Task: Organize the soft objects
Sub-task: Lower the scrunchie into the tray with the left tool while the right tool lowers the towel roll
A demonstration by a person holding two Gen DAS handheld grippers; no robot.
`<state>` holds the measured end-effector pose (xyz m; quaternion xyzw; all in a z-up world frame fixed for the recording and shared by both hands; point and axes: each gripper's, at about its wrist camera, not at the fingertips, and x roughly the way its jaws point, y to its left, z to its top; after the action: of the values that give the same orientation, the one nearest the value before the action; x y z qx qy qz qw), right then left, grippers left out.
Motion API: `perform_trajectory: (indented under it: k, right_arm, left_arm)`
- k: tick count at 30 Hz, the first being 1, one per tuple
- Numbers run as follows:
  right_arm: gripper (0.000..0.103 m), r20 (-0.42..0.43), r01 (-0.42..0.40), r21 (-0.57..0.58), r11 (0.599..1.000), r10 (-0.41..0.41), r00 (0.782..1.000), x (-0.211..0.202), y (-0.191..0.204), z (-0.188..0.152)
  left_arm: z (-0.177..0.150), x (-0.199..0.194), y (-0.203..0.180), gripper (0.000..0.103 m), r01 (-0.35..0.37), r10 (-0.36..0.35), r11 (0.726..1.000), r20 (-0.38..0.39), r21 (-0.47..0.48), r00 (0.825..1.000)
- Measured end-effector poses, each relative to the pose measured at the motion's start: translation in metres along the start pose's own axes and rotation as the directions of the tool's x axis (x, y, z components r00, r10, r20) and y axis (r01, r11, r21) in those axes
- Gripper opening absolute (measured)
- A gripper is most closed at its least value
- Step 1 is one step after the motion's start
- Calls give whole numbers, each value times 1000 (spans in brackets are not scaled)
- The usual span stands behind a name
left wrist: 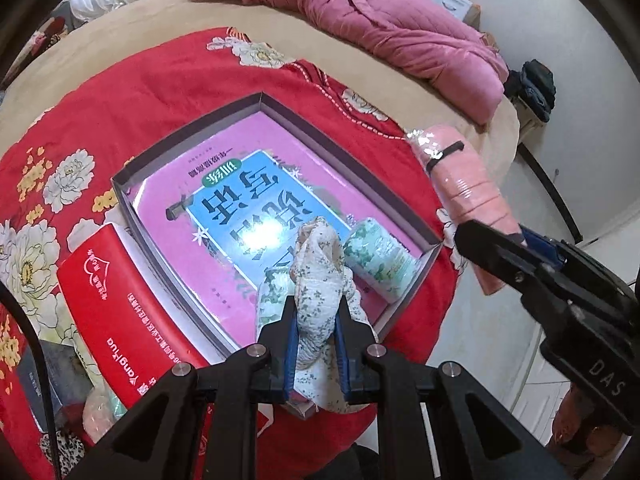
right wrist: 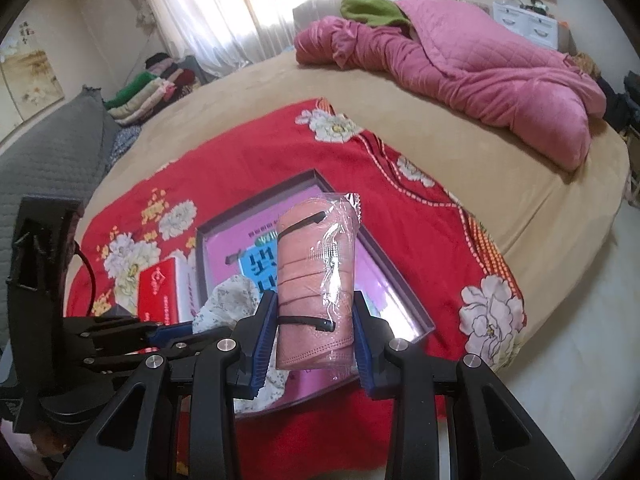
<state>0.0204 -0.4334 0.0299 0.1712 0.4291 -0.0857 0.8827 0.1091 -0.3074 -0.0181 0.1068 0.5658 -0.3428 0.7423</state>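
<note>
Left gripper clamping floral cloth over open box; right gripper gripping wrapped pink mask pack. Box lying on red floral blanket covering tan bed; pink quilt, curtained window showing beyond.

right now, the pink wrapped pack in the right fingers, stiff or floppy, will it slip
The pink pack probably holds its shape: it stands straight up out of the right gripper without drooping. Its glossy plastic wrap looks slippery, so it might slide. It seems light, likely soft folded masks.
</note>
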Motion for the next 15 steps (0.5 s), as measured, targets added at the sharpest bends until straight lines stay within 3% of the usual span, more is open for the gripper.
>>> perform_trajectory:
  k: [15]
  right_arm:
    - [36, -103, 8, -21, 1000, -10, 995, 48, 2, -16]
  left_arm:
    - [-1, 23, 13, 17, -38, 38, 999, -73, 3, 997]
